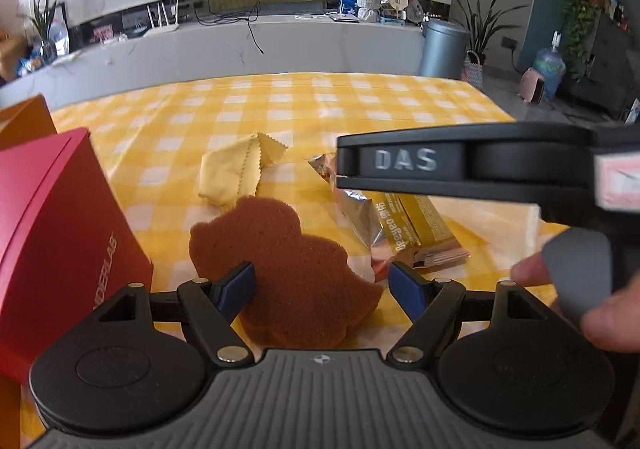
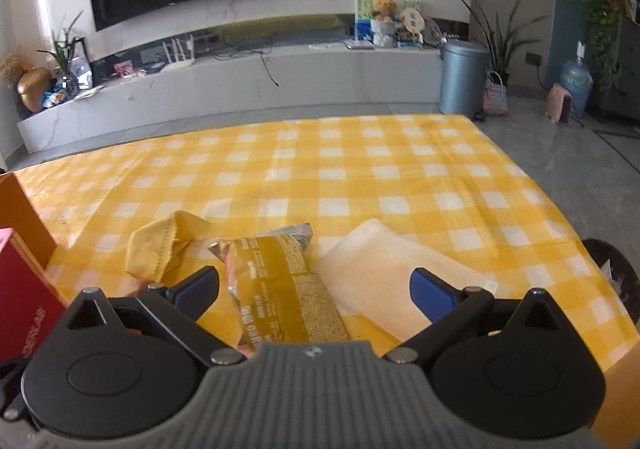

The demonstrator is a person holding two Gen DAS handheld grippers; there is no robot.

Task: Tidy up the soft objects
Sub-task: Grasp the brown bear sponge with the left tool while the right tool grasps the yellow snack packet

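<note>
Left wrist view: left gripper (image 1: 322, 285) spread wide around the sponge (image 1: 288, 269) on the table (image 1: 320, 105), nothing grasped. Right gripper (image 2: 314, 289) gapes over the snack (image 2: 280, 281). Sloppy closing probably nudges the sponge away.

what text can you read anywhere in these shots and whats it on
"DAS": right gripper's black body, seen from the left wrist view.
"...DERLAB", start cut off: red box.
"oatsaid", uncertain: gold snack packet; other print there is too blurred.
</note>
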